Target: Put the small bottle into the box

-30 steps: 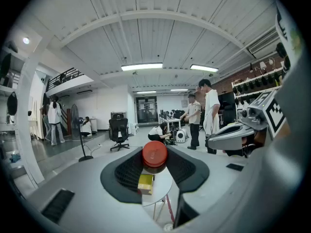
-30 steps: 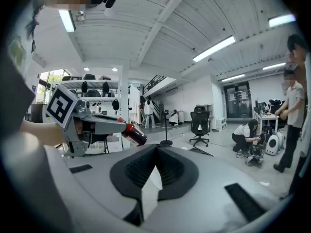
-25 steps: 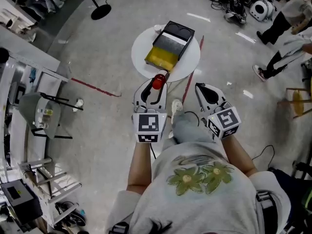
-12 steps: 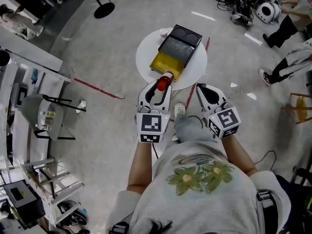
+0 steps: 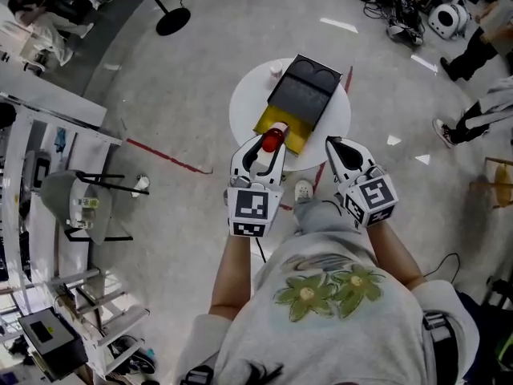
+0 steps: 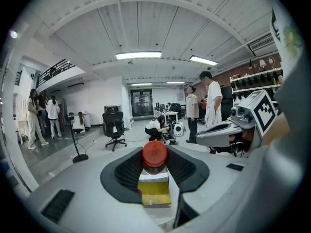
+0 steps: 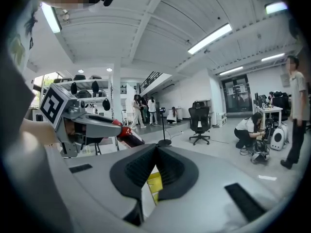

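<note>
Head view first: the left gripper [image 5: 260, 147] is clamped on the small bottle [image 5: 272, 140], whose red cap [image 5: 272, 141] pokes out past the fingertips. The left gripper view confirms it: both ribbed pads press on the bottle just below the cap, and the bottle stands upright between them.

Directly ahead of that gripper, and lower, sits the box [image 5: 298, 103] on a round white table [image 5: 244, 111]. The box lies open. Its yellow part is nearest the left gripper's tips; beyond that comes a dark part, and farthest off a black lid with two round hollows. What the box holds cannot be made out. From above, the bottle's cap sits over the near yellow edge of the box, so the bottle is held over the box's near edge and is not inside it. Through the gap below the bottle, the left gripper view shows a patch of that yellow.

The right gripper [image 5: 338, 147] is just beside the left one, on its right, and level with it. Its jaws are closed tip to tip with nothing between them. It points at the table's near edge, with the box ahead and to its left.
</note>
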The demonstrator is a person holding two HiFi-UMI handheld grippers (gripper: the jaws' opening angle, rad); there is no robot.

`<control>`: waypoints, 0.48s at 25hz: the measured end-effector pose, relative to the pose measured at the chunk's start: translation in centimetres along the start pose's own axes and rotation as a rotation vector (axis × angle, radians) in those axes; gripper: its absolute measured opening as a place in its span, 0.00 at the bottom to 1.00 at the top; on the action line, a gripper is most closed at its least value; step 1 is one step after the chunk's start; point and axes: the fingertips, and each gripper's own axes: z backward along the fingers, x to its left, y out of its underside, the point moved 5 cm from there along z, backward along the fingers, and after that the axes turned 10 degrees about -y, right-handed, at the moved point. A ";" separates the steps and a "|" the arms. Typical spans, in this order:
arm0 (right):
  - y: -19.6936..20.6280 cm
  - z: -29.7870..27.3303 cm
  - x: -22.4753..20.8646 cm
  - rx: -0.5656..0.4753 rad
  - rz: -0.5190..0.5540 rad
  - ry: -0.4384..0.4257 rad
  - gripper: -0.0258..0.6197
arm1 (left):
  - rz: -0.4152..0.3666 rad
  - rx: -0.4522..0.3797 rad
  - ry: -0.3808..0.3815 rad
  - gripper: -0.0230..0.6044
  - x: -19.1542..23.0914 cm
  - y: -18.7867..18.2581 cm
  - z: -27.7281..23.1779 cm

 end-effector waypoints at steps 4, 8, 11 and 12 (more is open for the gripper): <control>-0.2 -1.5 -1.6 0.005 -0.011 0.005 0.05 | -0.007 0.020 0.001 0.28 0.9 0.0 -2.4; -0.1 -2.7 -3.5 0.023 -0.023 0.008 0.05 | -0.006 0.038 0.007 0.28 1.3 0.1 -4.7; -0.2 -3.9 -4.5 0.032 -0.028 0.005 0.05 | -0.003 0.051 0.011 0.28 1.9 0.2 -6.2; -0.3 -4.3 -4.8 0.034 -0.029 0.004 0.05 | -0.004 0.055 0.014 0.28 2.1 0.3 -6.6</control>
